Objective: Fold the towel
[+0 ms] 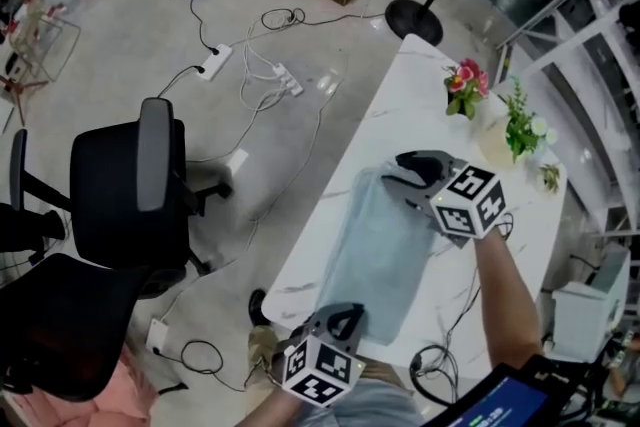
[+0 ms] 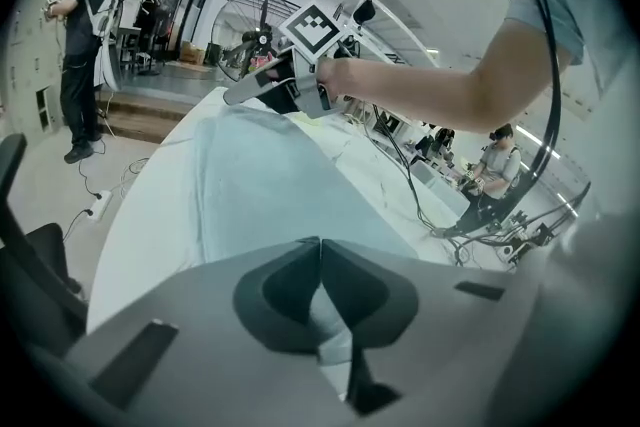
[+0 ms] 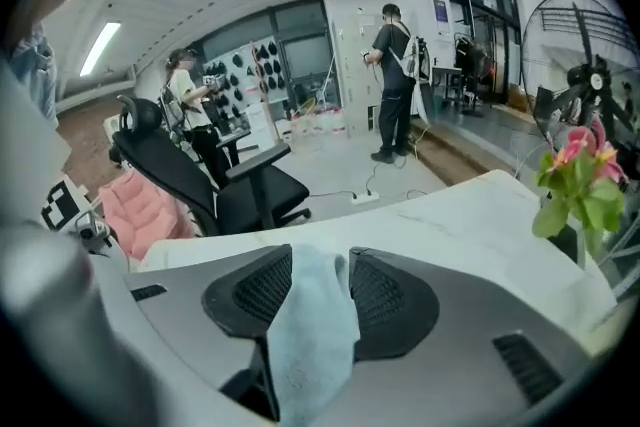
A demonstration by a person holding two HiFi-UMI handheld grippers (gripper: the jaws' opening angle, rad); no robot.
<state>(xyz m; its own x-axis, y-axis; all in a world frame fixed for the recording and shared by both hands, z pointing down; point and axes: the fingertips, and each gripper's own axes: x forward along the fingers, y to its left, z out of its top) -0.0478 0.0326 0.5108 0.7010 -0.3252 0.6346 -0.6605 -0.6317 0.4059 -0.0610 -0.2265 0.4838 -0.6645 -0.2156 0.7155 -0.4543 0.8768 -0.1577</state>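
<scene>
Anchoring the near edge of the pale blue cloth towel [image 1: 375, 250] lying along the white marble-patterned surface [image 1: 400, 95], the left claw [image 1: 345, 320] at lower centre pinches it tight, while the right claw [image 1: 400, 177] at mid-frame stands parted, cloth slack between, apparently to release it.

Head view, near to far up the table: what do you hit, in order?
left gripper → towel → right gripper → pink flowers → black round stand base
</scene>
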